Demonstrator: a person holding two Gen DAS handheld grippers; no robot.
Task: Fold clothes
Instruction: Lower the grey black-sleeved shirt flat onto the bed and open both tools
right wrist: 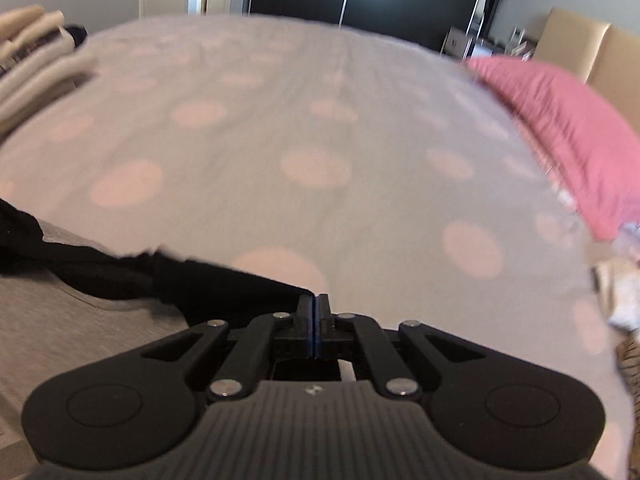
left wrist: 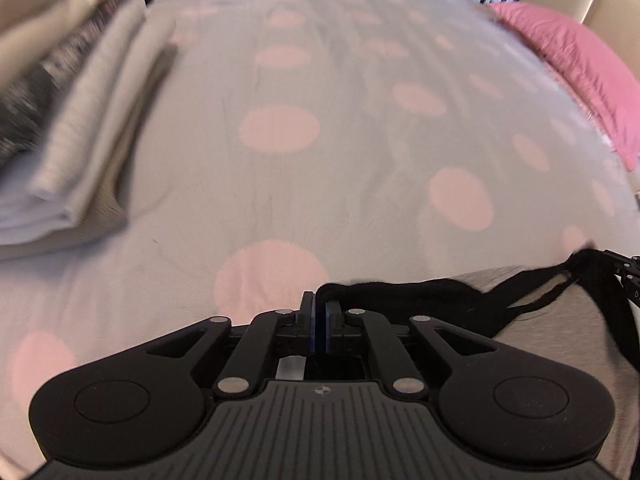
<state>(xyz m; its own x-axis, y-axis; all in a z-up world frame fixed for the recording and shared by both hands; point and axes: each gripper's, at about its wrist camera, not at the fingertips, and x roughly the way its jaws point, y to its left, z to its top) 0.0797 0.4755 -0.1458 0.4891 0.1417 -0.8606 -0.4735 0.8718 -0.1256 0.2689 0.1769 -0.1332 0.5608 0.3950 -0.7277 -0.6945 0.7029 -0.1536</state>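
Note:
A garment of black fabric (left wrist: pixel 404 298) with a grey heather part (left wrist: pixel 560 344) hangs stretched between my two grippers above the bed. My left gripper (left wrist: pixel 320 308) is shut on its black edge at one end. My right gripper (right wrist: pixel 317 304) is shut on the black edge (right wrist: pixel 224 284) at the other end; the grey part (right wrist: pixel 80 332) shows to its left. The right gripper's black frame shows at the far right of the left wrist view (left wrist: pixel 628 268).
The bed has a grey cover with pink dots (left wrist: pixel 320 120). A stack of folded clothes (left wrist: pixel 72 128) lies at the far left, also in the right wrist view (right wrist: pixel 32 60). A pink pillow (left wrist: pixel 580 72) lies at the right. More cloth (right wrist: pixel 624 300) sits at the right edge.

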